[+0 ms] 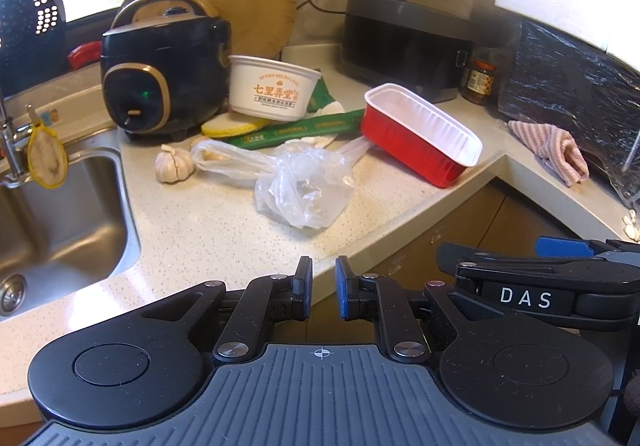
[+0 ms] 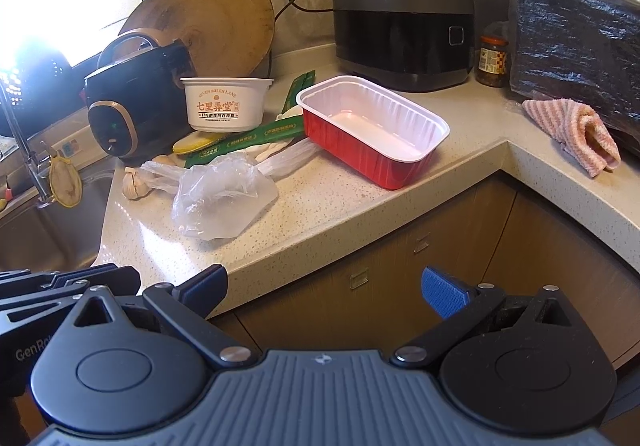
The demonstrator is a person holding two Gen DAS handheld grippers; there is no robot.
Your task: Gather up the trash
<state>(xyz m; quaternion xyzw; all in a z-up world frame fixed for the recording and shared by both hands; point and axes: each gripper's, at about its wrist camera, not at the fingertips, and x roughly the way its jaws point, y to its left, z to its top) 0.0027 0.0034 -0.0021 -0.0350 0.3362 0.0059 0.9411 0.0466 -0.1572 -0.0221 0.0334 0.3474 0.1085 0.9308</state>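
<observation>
On the speckled counter [image 1: 208, 230] lie a crumpled clear plastic bag [image 1: 300, 186] [image 2: 220, 198], a red foil tray with white inside [image 1: 420, 138] [image 2: 372, 130], a white paper bowl with orange print [image 1: 272, 88] [image 2: 224, 104], and green chopstick sleeves [image 1: 296, 130] [image 2: 248, 140]. My left gripper [image 1: 323, 286] is at the counter's front edge, its jaws nearly together with a narrow gap and nothing between them. My right gripper [image 2: 324, 286] is open and empty, in front of the counter edge, short of the tray.
A black rice cooker [image 1: 160, 74], a round wooden board [image 1: 240, 2], a garlic bulb [image 1: 174, 164], a steel sink [image 1: 52, 214] at left. A grey cooker [image 2: 400, 38], a jar [image 2: 494, 60], a pink striped cloth [image 2: 576, 130] and a black bag [image 2: 576, 50] at right. Cabinet doors [image 2: 400, 278] below.
</observation>
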